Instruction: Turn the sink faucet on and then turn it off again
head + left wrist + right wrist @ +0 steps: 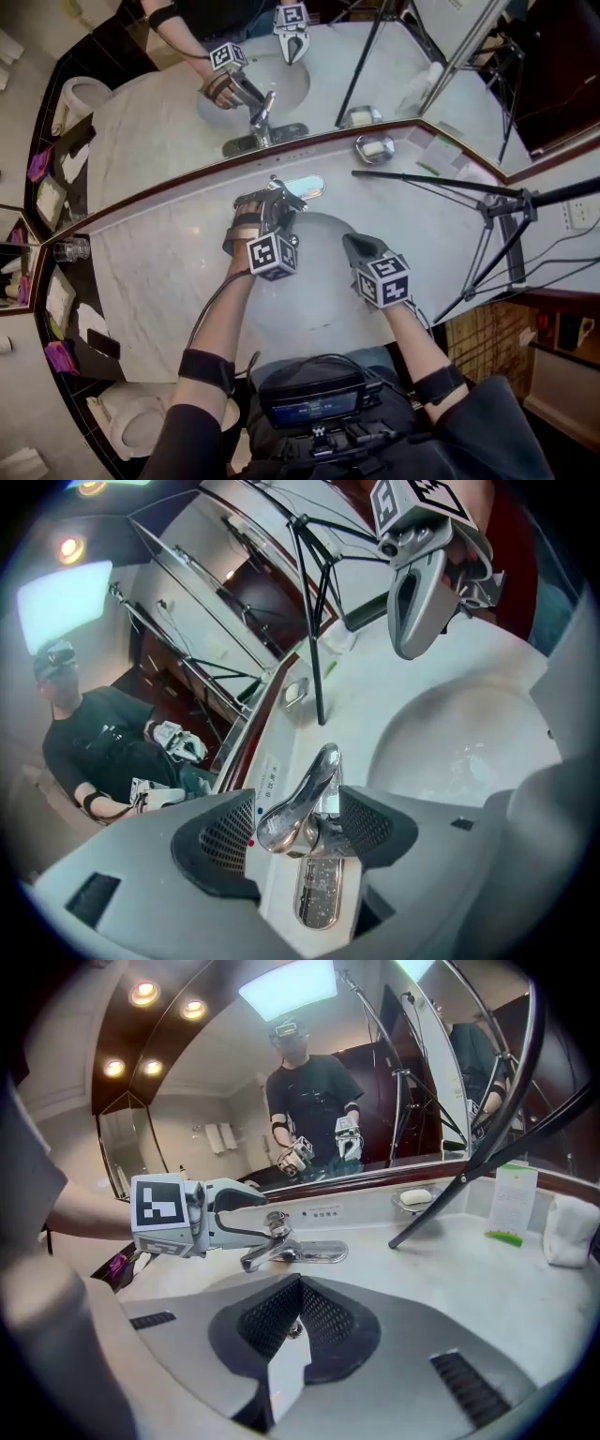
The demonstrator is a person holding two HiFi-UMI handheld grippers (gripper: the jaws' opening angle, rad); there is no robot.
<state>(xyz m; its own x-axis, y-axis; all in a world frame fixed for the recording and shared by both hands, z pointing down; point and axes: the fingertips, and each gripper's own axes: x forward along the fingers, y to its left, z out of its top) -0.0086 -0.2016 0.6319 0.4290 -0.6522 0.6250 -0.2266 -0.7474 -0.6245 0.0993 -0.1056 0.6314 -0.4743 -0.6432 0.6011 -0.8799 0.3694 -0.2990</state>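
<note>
The chrome sink faucet (289,193) stands at the back rim of the white basin (309,300). My left gripper (275,199) reaches over it. In the left gripper view its jaws stand wide, and the faucet lever (302,799) rises between the two dark pads (217,844) without being pinched. My right gripper (359,247) hovers over the basin to the right, apart from the faucet, and shows as a grey closed beak (417,602) in the left gripper view. Its own view shows the right gripper (295,1330) shut on nothing. No stream runs from the spout (251,1260).
A mirror (281,75) runs along the back of the marble counter (150,272). A soap dish (375,147) sits right of the faucet. A black tripod (497,211) stands at the right, one leg (469,1180) on the counter. A glass (70,250) is at the far left.
</note>
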